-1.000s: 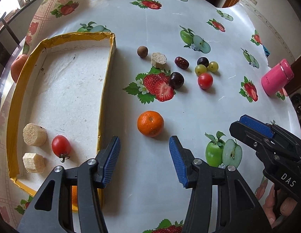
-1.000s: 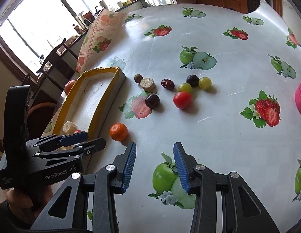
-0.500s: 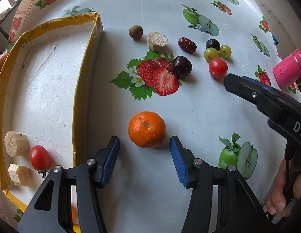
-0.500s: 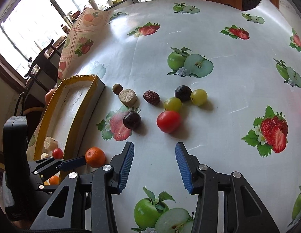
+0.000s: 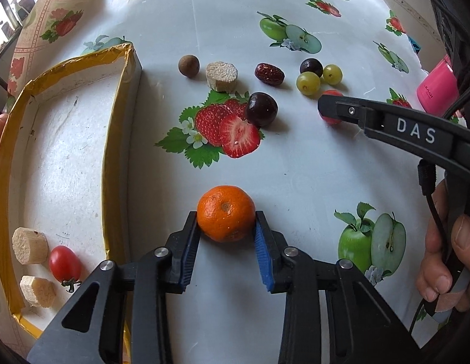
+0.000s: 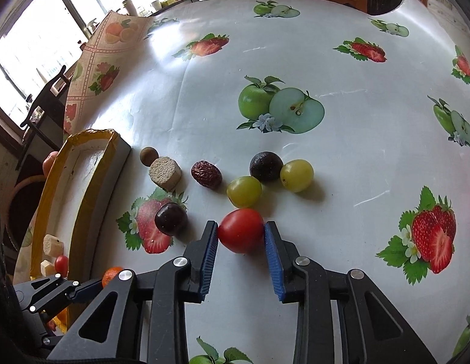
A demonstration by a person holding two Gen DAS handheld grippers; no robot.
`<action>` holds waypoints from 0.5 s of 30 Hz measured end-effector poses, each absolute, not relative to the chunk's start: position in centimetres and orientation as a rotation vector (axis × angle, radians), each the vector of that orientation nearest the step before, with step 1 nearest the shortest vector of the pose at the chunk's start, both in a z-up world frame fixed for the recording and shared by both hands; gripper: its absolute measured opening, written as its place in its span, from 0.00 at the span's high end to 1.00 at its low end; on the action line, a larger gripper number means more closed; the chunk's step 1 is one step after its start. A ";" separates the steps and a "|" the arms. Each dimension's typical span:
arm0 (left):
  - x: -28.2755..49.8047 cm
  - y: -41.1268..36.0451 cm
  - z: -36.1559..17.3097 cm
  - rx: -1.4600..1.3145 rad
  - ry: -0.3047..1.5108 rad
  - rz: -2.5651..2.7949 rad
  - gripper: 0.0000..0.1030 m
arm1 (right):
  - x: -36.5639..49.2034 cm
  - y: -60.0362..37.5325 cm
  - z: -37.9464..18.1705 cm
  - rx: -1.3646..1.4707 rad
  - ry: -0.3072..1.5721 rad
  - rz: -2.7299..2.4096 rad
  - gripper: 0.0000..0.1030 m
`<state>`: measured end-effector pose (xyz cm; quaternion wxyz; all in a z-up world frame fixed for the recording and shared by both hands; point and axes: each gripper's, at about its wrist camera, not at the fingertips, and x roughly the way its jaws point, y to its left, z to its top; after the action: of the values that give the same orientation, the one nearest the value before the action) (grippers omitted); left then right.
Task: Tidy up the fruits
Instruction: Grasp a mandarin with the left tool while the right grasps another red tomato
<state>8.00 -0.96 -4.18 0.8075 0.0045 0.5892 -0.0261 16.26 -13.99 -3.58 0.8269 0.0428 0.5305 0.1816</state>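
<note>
While my left gripper (image 5: 225, 227) pinches the dimpled orange mandarin (image 5: 225, 217) on the desk (image 5: 310, 176) beside the yellow-rimmed tray (image 5: 116, 151), my right gripper (image 6: 241, 233) clamps the glossy red tomato (image 6: 241, 230). Both sets of jaws have just been closing from wide onto these fruits. Beyond lie two green grapes (image 6: 244, 191), two dark ones, a date, a longan and a pale chunk; the tray holds one tomato and two chunks.

Glossy plastic tablecloth (image 6: 341, 157); dimpled mandarin (image 5: 225, 217); wrinkled date (image 6: 206, 173).
</note>
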 end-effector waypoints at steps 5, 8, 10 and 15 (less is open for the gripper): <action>6.7 0.0 -1.6 -0.048 1.213 -0.080 0.69 | 14.2 -15.0 -1.6 0.118 1.096 0.412 0.69; 6.0 1.1 -0.4 -0.071 1.188 -0.067 0.69 | 12.6 -15.5 -0.1 0.140 1.081 0.432 0.69; 5.6 1.7 0.4 -0.077 1.174 -0.048 0.69 | 11.5 -15.7 0.8 0.150 1.071 0.448 0.69; 4.9 3.1 2.0 -0.080 1.144 0.014 0.69 | 9.3 -15.4 3.0 0.155 1.051 0.483 0.69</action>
<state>4.88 3.13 1.98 0.8400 -0.0376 0.5412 0.0068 9.35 -15.38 2.99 0.8346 0.0734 0.4961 0.2282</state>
